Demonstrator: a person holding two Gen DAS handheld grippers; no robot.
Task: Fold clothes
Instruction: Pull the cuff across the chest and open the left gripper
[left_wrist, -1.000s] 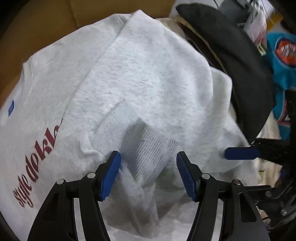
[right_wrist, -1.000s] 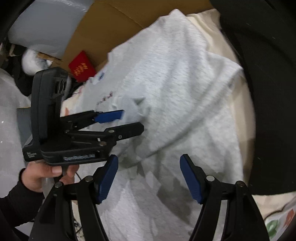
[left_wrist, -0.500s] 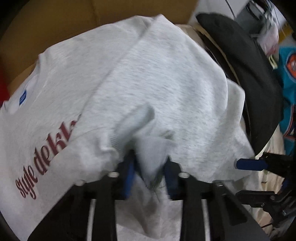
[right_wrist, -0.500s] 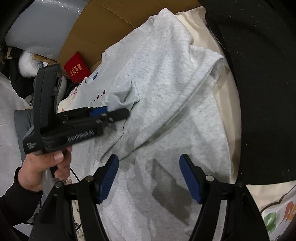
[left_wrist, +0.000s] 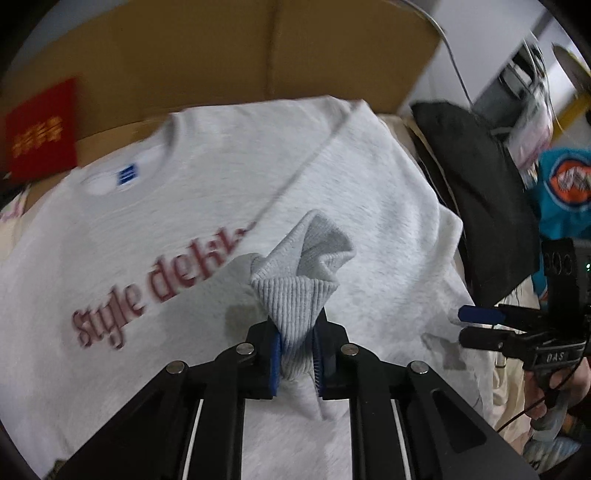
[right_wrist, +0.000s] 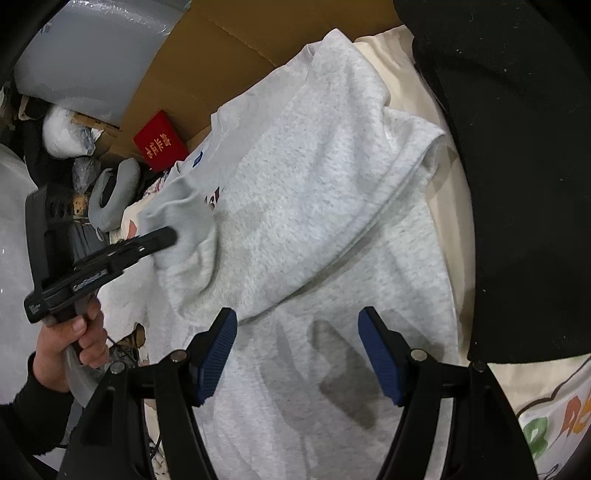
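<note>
A light grey sweatshirt (left_wrist: 184, 229) with dark red lettering lies spread out, collar at the far side; it also shows in the right wrist view (right_wrist: 314, 184). My left gripper (left_wrist: 295, 360) is shut on the ribbed sleeve cuff (left_wrist: 299, 291) and holds it lifted over the chest print. In the right wrist view the left gripper (right_wrist: 159, 240) holds the cuff (right_wrist: 177, 214) at the left. My right gripper (right_wrist: 295, 360) is open and empty, just above the sweatshirt's lower body; it shows in the left wrist view (left_wrist: 480, 325) at the right edge.
A black garment (right_wrist: 517, 166) lies along the right side. Brown cardboard (left_wrist: 258, 48) stands behind, with a red booklet (right_wrist: 160, 142) beside it. A teal printed garment (left_wrist: 565, 192) is far right. A cream cloth (right_wrist: 443, 192) lies under the sweatshirt.
My left gripper closed on the sleeve cuff, lifted it and carried it left over the chest lettering. My right gripper stayed open, hovering over the lower body.
</note>
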